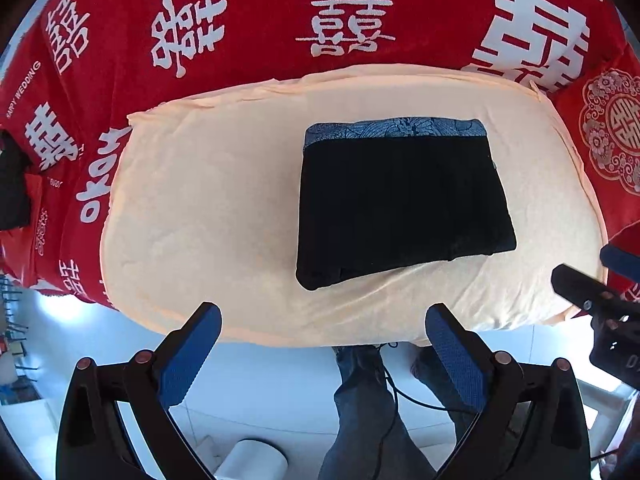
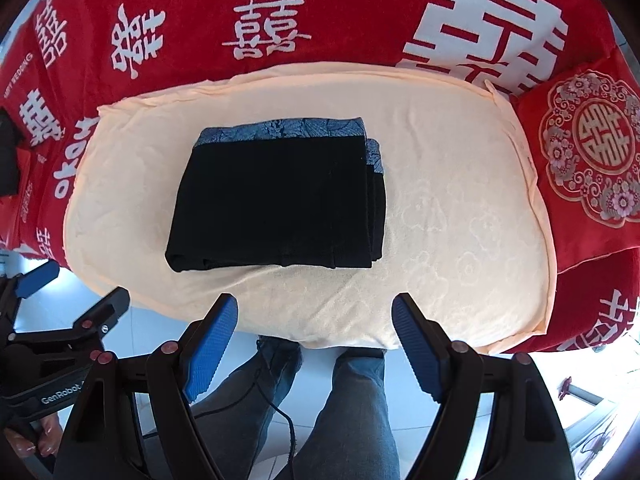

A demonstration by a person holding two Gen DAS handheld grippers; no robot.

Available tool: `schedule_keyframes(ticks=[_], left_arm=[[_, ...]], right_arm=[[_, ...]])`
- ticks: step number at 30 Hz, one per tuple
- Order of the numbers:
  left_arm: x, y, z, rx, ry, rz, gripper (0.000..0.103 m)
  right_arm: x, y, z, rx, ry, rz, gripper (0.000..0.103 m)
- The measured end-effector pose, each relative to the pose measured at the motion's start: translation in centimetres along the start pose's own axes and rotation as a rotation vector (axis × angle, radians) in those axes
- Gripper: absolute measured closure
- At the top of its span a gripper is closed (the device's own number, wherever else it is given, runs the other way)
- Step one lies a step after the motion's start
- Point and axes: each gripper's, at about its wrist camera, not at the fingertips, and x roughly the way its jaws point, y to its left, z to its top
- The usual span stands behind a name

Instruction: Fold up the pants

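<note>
the black pants (image 2: 276, 204) lie folded into a compact stack on the cream cushion (image 2: 460, 240), patterned blue waistband (image 2: 280, 130) at the far edge. both the left gripper (image 1: 322, 320) and right gripper (image 2: 314, 312) hang above with jaws released, holding nothing. the cloth looks soft, light and limp; gripping the layered near edge would probably keep the stack together

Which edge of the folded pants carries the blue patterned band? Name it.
The far edge of the folded pants, toward the red blanket: the blue patterned band lies there. The other edges are mostly plain black.
</note>
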Motion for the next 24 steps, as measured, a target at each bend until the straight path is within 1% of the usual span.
schedule_keyframes(ticks=[6,11,24], left_arm=[[-0.18,-0.42,0.12,-0.004,0.003,0.006,0.000],[-0.14,-0.59,-0.01,-0.007,0.007,0.010,0.000],[0.22,-0.52,0.22,0.004,0.007,0.004,0.000]], right_arm=[[0.13,-0.10,0.08,-0.007,0.009,0.020,0.021],[0.24,0.30,0.09,-0.020,0.013,0.019,0.021],[0.21,0.51,0.25,-0.007,0.016,0.004,0.021]])
